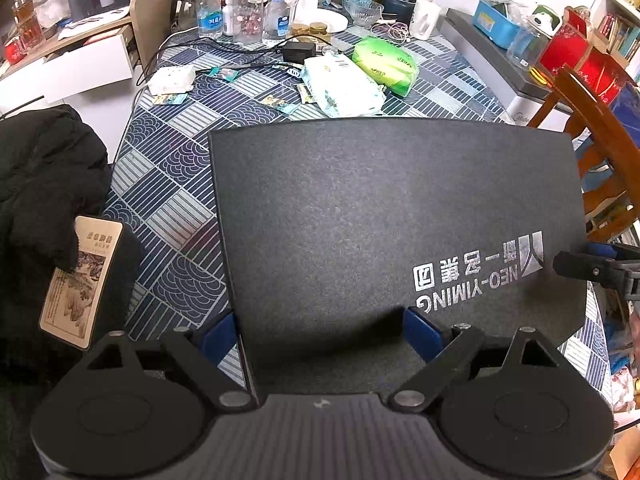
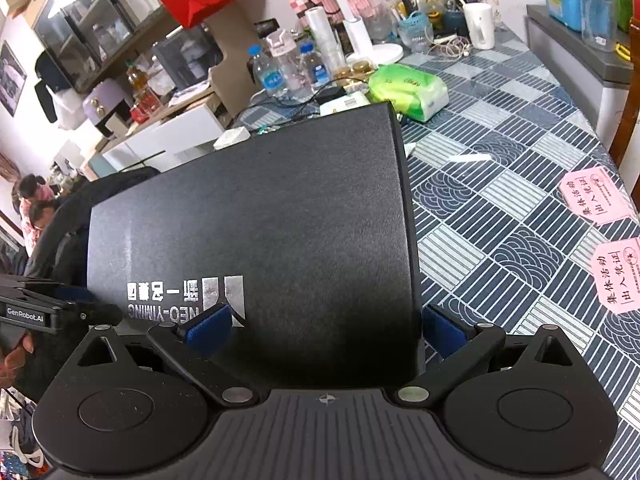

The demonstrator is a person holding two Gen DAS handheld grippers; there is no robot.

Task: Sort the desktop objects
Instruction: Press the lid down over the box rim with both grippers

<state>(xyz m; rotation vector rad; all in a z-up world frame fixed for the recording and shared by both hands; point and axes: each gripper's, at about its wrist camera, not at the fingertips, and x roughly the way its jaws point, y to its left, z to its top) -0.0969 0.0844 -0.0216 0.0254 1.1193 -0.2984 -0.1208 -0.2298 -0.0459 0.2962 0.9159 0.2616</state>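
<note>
A large black box lid (image 1: 384, 216) with silver "NEO-YIMING" lettering fills both views; in the right wrist view it (image 2: 272, 216) looks tilted. My left gripper (image 1: 320, 330) has one blue pad on each side of the lid's near left corner edge, jaws wide around it. My right gripper (image 2: 324, 326) straddles the lid's near right edge in the same way. The right gripper's finger shows at the right edge of the left wrist view (image 1: 592, 268); the left gripper shows at the left of the right wrist view (image 2: 36, 312).
The blue patterned tablecloth (image 2: 500, 208) carries two pink paper slips (image 2: 592, 196), a green tissue pack (image 1: 384, 62), a white wipes pack (image 1: 340, 88), small sachets, bottles (image 1: 210, 10) and cables. A beige card (image 1: 80, 280) and a black coat (image 1: 36, 184) are at left. A wooden chair (image 1: 596, 136) is at right.
</note>
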